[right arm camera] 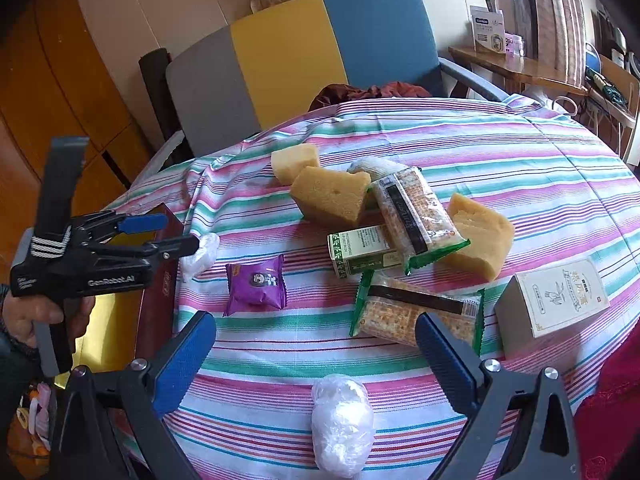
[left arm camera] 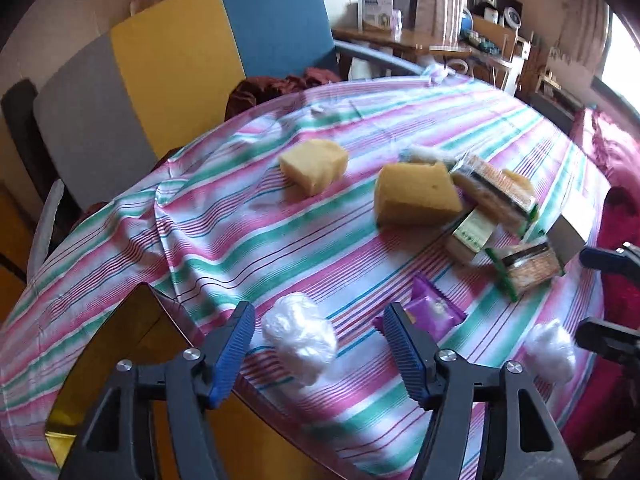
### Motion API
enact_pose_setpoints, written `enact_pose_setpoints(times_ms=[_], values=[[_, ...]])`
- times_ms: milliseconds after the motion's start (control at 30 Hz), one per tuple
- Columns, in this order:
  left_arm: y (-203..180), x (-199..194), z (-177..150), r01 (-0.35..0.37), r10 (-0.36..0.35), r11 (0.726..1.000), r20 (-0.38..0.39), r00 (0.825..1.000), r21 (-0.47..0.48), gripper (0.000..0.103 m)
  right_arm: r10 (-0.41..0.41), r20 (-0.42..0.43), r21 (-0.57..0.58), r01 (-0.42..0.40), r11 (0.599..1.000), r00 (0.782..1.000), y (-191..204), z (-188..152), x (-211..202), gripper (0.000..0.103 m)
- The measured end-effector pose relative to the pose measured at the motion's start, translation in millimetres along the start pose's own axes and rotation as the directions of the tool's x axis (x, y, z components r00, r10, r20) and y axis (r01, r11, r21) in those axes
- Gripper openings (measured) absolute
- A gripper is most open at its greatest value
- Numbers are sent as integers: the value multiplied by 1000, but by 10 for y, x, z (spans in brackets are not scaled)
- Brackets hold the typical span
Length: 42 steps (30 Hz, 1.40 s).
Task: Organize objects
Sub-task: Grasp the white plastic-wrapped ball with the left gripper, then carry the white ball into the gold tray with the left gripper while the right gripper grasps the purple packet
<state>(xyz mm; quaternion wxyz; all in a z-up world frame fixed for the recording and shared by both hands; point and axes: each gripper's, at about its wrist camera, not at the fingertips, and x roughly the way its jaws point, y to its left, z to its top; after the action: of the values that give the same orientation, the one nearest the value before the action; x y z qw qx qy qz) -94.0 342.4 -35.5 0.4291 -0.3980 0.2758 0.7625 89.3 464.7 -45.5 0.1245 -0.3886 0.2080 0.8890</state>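
Note:
My left gripper [left arm camera: 319,316] is open above the table's near left edge. A crumpled white plastic ball [left arm camera: 298,336] lies on the striped cloth between its fingers, close to the left pad and not pinched. In the right wrist view the left gripper [right arm camera: 180,234] hovers by that ball [right arm camera: 200,254]. My right gripper [right arm camera: 316,332] is open too, with a second plastic ball [right arm camera: 342,420] lying loose between its fingers. A purple snack packet [right arm camera: 254,284], three yellow sponges [right arm camera: 332,196], two cracker packs [right arm camera: 416,212], a green box [right arm camera: 360,250] and a white box [right arm camera: 560,300] are spread over the table.
A dark red box with a gold inside [right arm camera: 158,280] sits at the table's left edge, under the left gripper. A grey, yellow and blue chair [right arm camera: 288,52] stands behind the table [right arm camera: 520,140]. A person's hand [right arm camera: 24,316] holds the left gripper's handle. Red fabric lies at the right.

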Motion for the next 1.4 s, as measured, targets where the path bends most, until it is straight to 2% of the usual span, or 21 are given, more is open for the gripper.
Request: enact_pose_setpoints(times_ms=[67,167,200,233,267,433,567,700,767,867,1033,1133,1300,1400], values=[[-49,143,20,-47,51,997,-50,997,65,72,8,0,7,-8,1000,1000,-9,4,-2,102],[-67,386,5,-78,91,992,-136,987,101,70,17,2,13,-17,1000,1000,-17,5,-8,102],[-64,463,-11,-83,100,991,-163,982,106,65,19,2,16,-19,1000,1000,-19,7,-8,102],[-65,526,-25,-84,103,991,-184,977,108,43,24,1,20,-24,1000,1000,-25,9,-9,102],[-71,584,-48,-91,113,989,-199,973,113,38,27,1,24,-27,999,1000,-31,13,-8,102],[-127,476,-66,-99,113,988,-127,985,117,34,55,1,69,-55,996,998,-102,28,-7,102],[-83,182,-78,-65,66,997,-32,997,33,34,81,-25,115,-77,990,996,-171,27,32,101],[-80,-133,-112,-6,9,999,52,999,-50,35,86,-131,129,-69,989,988,-170,-7,202,100],[-62,-292,-187,28,-20,996,87,996,-89,35,56,-195,117,-34,993,979,-142,-50,294,100],[-37,-440,-272,49,-35,991,121,992,-121,35,33,-234,87,-13,996,972,-89,-85,328,100],[67,-599,-505,66,-40,982,150,988,-175,35,-10,-250,88,33,996,968,-93,-99,341,99],[165,-661,-659,78,-43,972,158,987,-221,35,17,-255,67,0,998,967,10,-48,377,97],[310,-828,-956,87,-37,954,173,984,-288,35,40,-263,-19,-47,999,964,449,125,648,97],[409,-929,-1138,79,-22,943,177,984,-324,35,0,-255,-83,-22,996,967,670,231,883,97]])
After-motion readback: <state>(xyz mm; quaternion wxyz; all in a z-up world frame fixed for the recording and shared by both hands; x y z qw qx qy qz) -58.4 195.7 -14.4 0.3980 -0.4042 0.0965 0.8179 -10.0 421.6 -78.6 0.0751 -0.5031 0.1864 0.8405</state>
